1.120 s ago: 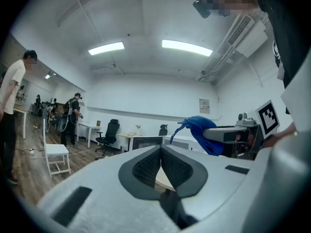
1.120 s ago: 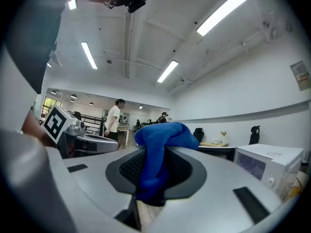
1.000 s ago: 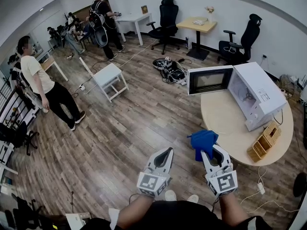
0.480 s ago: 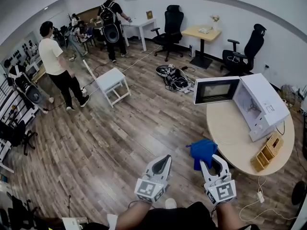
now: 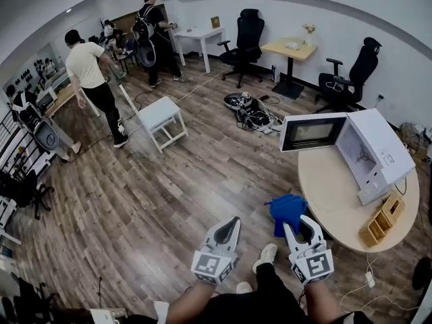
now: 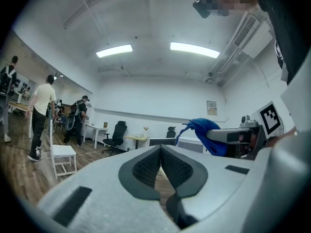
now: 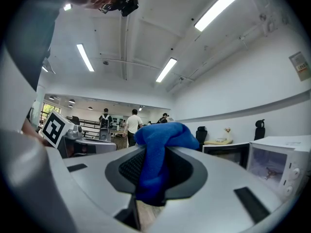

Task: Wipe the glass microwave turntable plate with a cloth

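Note:
My right gripper [image 5: 299,227] is shut on a bunched blue cloth [image 5: 286,210], which bulges out above the jaws [image 7: 163,140]. My left gripper [image 5: 231,225] hangs beside it, shut with nothing between its pads [image 6: 160,152]. Both are held low in front of me, over the wooden floor, short of the round beige table [image 5: 331,194]. On that table stands a white microwave [image 5: 381,147] with its door [image 5: 312,132] swung open to the left. Its cavity [image 7: 272,169] faces me, but the glass plate inside is too faint to make out.
A wooden organiser [image 5: 383,218] sits at the table's near right edge. A white chair [image 5: 158,117] stands mid-floor, with a cable pile [image 5: 253,113] behind it. Black office chairs [image 5: 246,29] and desks line the far wall. People [image 5: 91,69] stand at the far left.
The view has shifted, so the table and microwave now sit further right. The person in the white shirt has walked toward the back. A shoe now shows between my grippers.

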Available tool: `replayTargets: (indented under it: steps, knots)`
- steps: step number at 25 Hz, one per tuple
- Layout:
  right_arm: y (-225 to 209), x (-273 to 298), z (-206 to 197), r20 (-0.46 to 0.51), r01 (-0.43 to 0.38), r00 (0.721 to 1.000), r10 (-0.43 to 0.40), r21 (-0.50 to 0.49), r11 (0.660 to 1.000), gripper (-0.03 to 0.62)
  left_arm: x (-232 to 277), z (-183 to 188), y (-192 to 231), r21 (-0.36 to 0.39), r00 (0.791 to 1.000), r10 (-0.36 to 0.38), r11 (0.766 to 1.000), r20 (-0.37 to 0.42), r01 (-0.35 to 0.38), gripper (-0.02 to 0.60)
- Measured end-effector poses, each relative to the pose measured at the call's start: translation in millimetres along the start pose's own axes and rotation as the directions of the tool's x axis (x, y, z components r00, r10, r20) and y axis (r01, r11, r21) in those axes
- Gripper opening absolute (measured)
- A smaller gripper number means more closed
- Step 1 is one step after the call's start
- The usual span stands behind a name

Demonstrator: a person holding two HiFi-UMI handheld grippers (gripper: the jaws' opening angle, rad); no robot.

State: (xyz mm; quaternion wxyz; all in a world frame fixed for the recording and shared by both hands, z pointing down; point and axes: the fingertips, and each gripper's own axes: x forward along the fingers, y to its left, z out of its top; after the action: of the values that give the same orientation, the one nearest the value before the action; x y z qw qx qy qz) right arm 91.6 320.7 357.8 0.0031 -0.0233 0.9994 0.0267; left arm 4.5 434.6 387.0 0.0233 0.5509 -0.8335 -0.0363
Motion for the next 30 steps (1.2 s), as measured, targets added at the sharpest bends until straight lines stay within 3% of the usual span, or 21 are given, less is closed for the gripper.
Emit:
replayTargets:
  steps: [8, 16, 22, 26, 30]
  knots:
    - [-41, 51, -12, -0.028, -0.003, 1.000, 0.003, 0.005, 1.000, 0.094, 65, -8, 27, 0.008, 0.999, -0.020, 1.000, -0.032, 0.020, 0.006]
    - [-108, 115, -22, -0.078, -0.043, 0.996, 0.040, -0.037, 0.998, 0.094, 169, -10, 48, 0.026, 0.997, -0.056, 0.998, -0.059, 0.058, 0.006]
    - [-169, 159, -34, -0.086, -0.021, 0.996, 0.017, -0.049, 0.999, 0.094, 247, -11, 61, 0.008, 0.994, -0.103, 0.995, -0.043, 0.104, 0.006]
    - [-199, 180, -35, -0.116, -0.010, 0.993, -0.005, -0.134, 0.991, 0.094, 285, -12, 55, 0.029, 0.982, -0.183, 0.982, -0.043, 0.184, 0.006]
    - [-224, 196, -31, -0.102, 0.047, 0.993, -0.057, -0.098, 0.994, 0.094, 322, -11, 50, 0.031, 0.965, -0.258, 0.965, -0.049, 0.259, 0.006]
